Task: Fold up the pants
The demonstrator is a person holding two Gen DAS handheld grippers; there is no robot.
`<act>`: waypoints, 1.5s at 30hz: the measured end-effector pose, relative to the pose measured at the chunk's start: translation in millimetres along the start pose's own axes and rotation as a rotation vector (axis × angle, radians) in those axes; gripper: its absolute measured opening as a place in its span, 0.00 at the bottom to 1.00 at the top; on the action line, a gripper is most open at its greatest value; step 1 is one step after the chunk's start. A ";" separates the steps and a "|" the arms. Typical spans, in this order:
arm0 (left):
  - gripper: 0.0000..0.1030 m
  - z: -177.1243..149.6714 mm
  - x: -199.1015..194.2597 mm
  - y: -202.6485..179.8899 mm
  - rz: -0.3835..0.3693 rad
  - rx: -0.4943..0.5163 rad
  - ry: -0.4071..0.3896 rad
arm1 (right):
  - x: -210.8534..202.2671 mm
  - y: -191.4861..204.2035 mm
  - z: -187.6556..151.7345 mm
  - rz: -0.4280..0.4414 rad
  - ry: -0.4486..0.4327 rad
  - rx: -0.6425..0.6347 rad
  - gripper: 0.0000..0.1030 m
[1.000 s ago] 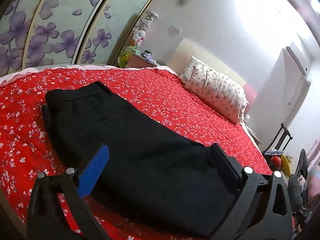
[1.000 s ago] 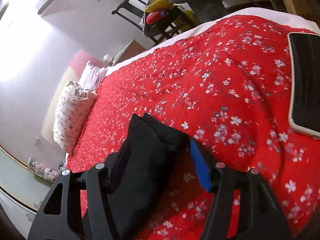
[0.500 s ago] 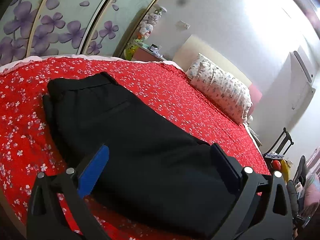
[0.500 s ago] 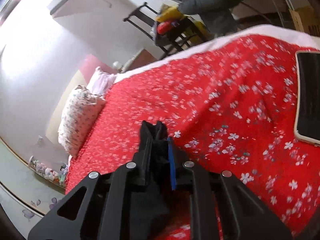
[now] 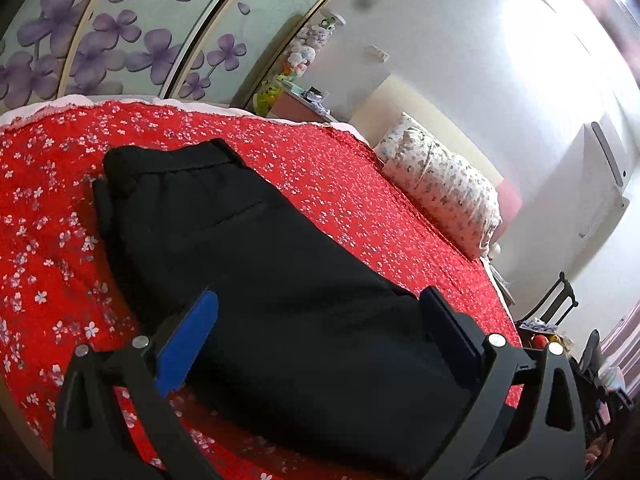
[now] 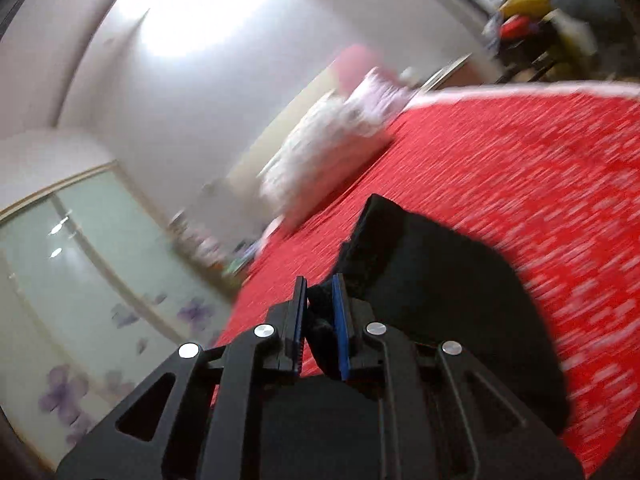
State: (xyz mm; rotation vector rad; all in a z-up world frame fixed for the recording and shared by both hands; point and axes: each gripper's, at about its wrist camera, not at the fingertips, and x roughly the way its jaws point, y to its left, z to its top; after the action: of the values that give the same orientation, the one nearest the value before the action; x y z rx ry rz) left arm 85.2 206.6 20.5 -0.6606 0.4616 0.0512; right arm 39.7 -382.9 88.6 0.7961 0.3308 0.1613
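Since half a second ago the right gripper (image 6: 320, 300) has swung round and lifted: its view, now heavily motion-blurred, has turned from the chair and the foot of the bed toward the pillow (image 6: 336, 148) and the flowered wardrobe doors (image 6: 104, 264), and the tablet that lay at its right edge is gone from sight. Its jaws remain nearly closed, pinching a bunch of black cloth between the blue pads (image 6: 340, 312); that cloth is the leg end of the black pants (image 6: 440, 288), raised off the red floral bedspread (image 6: 520, 168) and draping down to the right of the gripper.

The left gripper (image 5: 320, 316) has barely shifted. Its two fingers (image 5: 188, 340) stand wide apart with nothing between them, poised over the middle of the pants (image 5: 260, 272), which lie flat on the bedspread (image 5: 340, 192) with the waistband (image 5: 168, 160) at the far end, toward the wardrobe.

Counted: one pair of pants, two grippers, one floral pillow (image 5: 444, 184) in front of the headboard, three wardrobe door panels (image 5: 100, 36) in the left view, and one chair (image 5: 556, 300) beyond the bed's far corner.
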 end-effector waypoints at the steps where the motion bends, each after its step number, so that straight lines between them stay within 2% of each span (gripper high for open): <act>1: 0.98 0.1 0.2 0.1 -0.001 -0.001 0.001 | 10.2 8.5 -8.2 0.023 0.030 0.002 0.13; 4: 0.98 0.3 0.8 -0.7 -0.002 0.001 0.006 | 51.2 35.6 -41.9 0.079 0.149 0.011 0.13; 7: 0.98 -0.3 1.0 -1.5 -0.001 0.005 0.010 | 90.7 56.0 -84.2 0.085 0.284 0.001 0.11; 11: 0.98 0.5 0.0 0.0 -0.002 0.003 0.013 | 133.4 70.1 -148.9 -0.021 0.515 -0.055 0.10; 12: 0.98 1.1 -0.5 1.3 -0.004 0.001 0.013 | 138.5 70.6 -160.0 -0.044 0.550 -0.064 0.10; 13: 0.98 1.4 -1.2 3.0 -0.005 -0.001 0.013 | 144.1 70.6 -171.8 -0.061 0.594 -0.068 0.00; 16: 0.98 4.7 -3.0 8.0 -0.007 -0.013 0.009 | 144.6 71.7 -192.6 -0.069 0.663 -0.054 0.00; 19: 0.98 7.5 -3.8 16.0 -0.009 -0.045 0.009 | 136.2 85.0 -196.7 -0.113 0.667 -0.147 0.00; 21: 0.98 8.9 -5.0 20.2 -0.012 -0.066 0.009 | 125.9 84.0 -189.3 -0.066 0.675 -0.062 0.03; 23: 0.98 10.0 -6.5 22.7 -0.017 -0.083 0.005 | 114.9 77.6 -172.9 -0.034 0.645 0.002 0.23; 24: 0.98 10.5 -7.0 23.7 -0.018 -0.089 0.003 | 107.9 77.0 -164.5 -0.015 0.617 0.025 0.40; 25: 0.98 10.9 -7.3 24.8 -0.020 -0.096 0.003 | 99.5 76.0 -155.0 0.014 0.570 0.058 0.44; 27: 0.98 11.6 -7.2 26.7 -0.026 -0.109 0.005 | 86.2 64.3 -144.8 0.037 0.544 0.132 0.43; 30: 0.98 12.5 -6.4 27.2 -0.029 -0.120 0.005 | 80.8 47.2 -155.9 0.019 0.572 0.233 0.43; 35: 0.98 12.2 -6.9 27.7 -0.038 -0.122 0.012 | 83.4 46.4 -170.4 -0.027 0.636 0.234 0.42; 40: 0.98 11.4 -7.8 28.9 -0.035 -0.117 0.014 | 95.3 38.9 -172.5 -0.090 0.629 0.266 0.42; 42: 0.98 11.1 -8.3 30.6 -0.032 -0.120 0.017 | 97.9 35.1 -171.1 -0.131 0.615 0.279 0.36; 45: 0.98 12.6 -9.6 34.1 -0.028 -0.122 0.018 | 99.5 27.8 -167.0 -0.201 0.612 0.318 0.35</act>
State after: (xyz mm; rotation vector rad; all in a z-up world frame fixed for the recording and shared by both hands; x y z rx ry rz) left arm 75.1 242.2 13.6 -0.7881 0.4689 0.0469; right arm 73.9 -225.0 -23.0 1.0122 1.0302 0.1633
